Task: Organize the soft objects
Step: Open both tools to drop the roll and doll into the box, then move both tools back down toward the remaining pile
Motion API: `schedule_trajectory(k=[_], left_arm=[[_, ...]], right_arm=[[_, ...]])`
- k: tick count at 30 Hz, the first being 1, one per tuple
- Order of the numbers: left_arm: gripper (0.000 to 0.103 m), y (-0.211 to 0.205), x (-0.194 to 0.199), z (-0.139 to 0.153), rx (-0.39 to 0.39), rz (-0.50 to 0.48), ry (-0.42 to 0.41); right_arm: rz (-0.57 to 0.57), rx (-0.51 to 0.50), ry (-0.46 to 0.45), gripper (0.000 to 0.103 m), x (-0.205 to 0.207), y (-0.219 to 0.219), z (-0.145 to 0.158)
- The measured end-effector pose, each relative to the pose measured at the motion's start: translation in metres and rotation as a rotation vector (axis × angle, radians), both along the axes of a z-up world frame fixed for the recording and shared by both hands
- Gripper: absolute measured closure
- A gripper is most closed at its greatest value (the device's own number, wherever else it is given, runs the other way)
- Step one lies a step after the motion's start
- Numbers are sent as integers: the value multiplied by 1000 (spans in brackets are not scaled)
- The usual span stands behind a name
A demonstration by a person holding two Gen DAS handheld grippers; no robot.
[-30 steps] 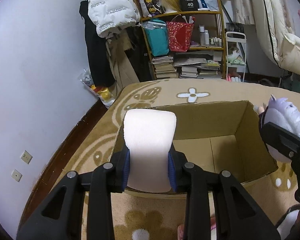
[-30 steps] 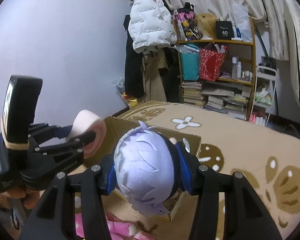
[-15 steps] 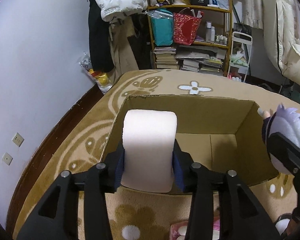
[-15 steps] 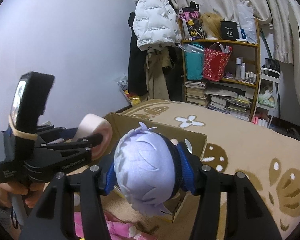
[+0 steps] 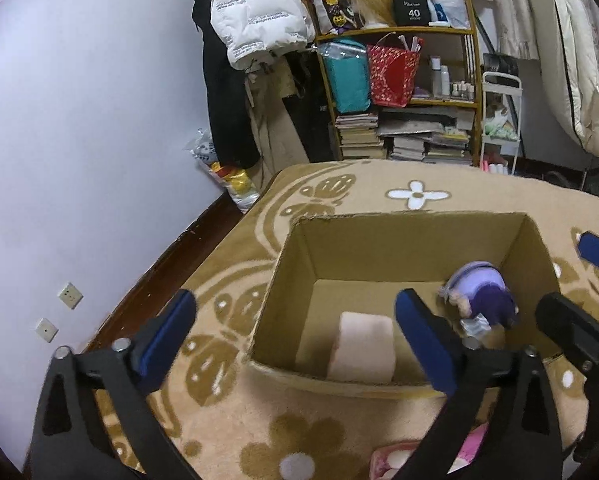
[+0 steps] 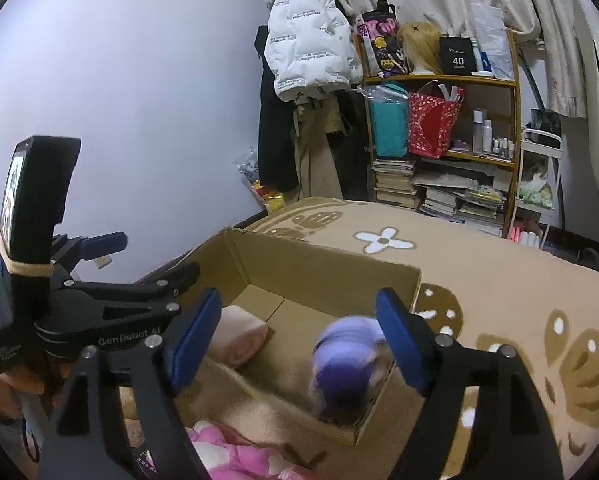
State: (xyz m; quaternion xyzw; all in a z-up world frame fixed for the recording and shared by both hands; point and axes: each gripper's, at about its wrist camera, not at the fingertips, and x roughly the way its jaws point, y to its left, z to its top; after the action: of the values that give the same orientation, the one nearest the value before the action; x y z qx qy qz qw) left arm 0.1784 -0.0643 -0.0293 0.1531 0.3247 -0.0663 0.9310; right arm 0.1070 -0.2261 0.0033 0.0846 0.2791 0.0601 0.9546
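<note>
A: Both claws released?
B: Yes. The left claw (image 5: 291,332) and right claw (image 6: 299,336) have just been opening, with nothing pressed between their pads.
A: The toys?
B: One pink roll (image 5: 363,346) and one purple doll (image 6: 345,364) are below them in the single box (image 5: 415,240).
A: Next?
B: Probably the pink plush (image 6: 235,458) nearest us.

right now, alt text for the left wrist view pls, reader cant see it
The left gripper, jaws wide open and empty, hangs over an open cardboard box on a tan flower-patterned rug. Inside the box lie a pale pink foam roll and a purple-haired plush doll. Behind stand a white wall and a cluttered bookshelf.
</note>
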Motion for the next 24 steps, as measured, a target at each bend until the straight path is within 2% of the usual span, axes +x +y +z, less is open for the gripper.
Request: schedule_trajectory(k=[1,4,13,17,21,24], left_arm=[[0,1,-1,0,4,5,1],[0,5,-2,-1,10,17,14],[0,25,-18,6,-28,35,85],[0,37,-27,8,-50,54,142],[0,44,-39,11,-85,41,183],[0,45,-47,14,-83,26,195]], right_arm=[[-5,-6,6,12,0,0,1],[-20,-10,13,8,-2,-2,1],[-54,-6,26,7,-18,-4,13],[-67,-3,38,7,-24,-4,17],[-76,-3,52,7,-34,-1,19],[-77,-13,63,7,-42,2,21]])
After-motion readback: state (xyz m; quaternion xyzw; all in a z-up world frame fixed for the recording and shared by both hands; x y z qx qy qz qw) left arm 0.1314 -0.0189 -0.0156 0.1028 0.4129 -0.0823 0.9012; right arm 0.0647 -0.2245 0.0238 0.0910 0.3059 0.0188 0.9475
